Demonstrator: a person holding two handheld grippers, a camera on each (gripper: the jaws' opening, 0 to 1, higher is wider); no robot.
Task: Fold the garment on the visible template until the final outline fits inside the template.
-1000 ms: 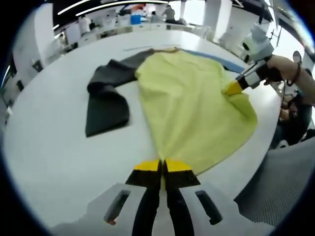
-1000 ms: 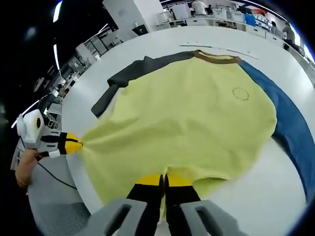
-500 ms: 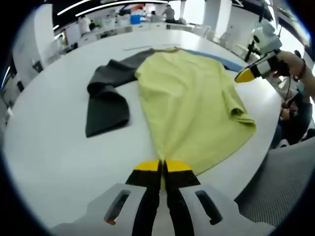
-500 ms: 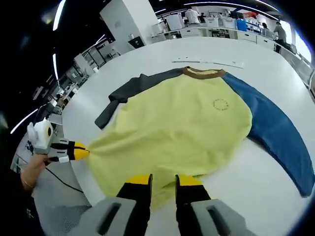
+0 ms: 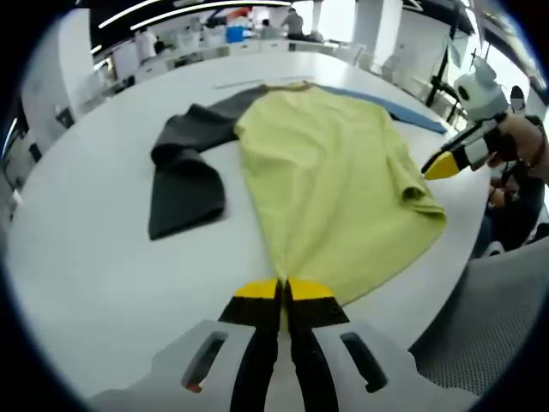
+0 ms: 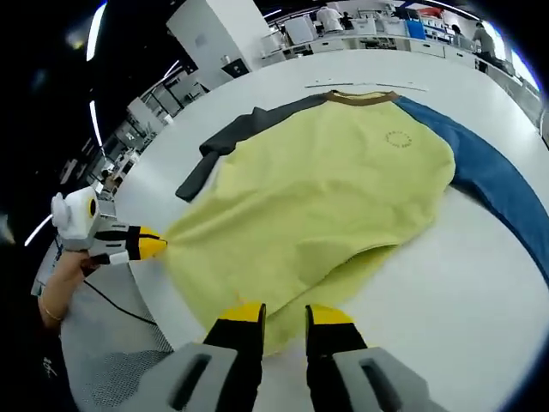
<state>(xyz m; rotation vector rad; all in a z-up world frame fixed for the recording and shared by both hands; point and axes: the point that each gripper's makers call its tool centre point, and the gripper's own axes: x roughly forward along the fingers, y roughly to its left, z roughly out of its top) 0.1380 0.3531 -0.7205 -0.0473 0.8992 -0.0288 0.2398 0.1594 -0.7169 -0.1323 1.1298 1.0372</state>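
Observation:
A shirt with a yellow body lies spread on the white round table. Its dark grey sleeve is folded out to the left, and its blue sleeve runs off to the right. The brown collar points away from me. My left gripper is shut on the near corner of the yellow hem; it appears as the left gripper in the right gripper view, still pinching that corner. My right gripper stands open just above the hem edge, holding nothing. From the left it appears as the right gripper, clear of the cloth.
A thin line marking lies on the table beyond the collar. A grey mesh chair stands at the table's near edge. A hand and a cable hang off the table's left side. Benches and people are far behind.
My right gripper opened, let go of the yellow hem and drew back off the cloth. The released hem settled onto the table. My left gripper stayed shut on its corner.

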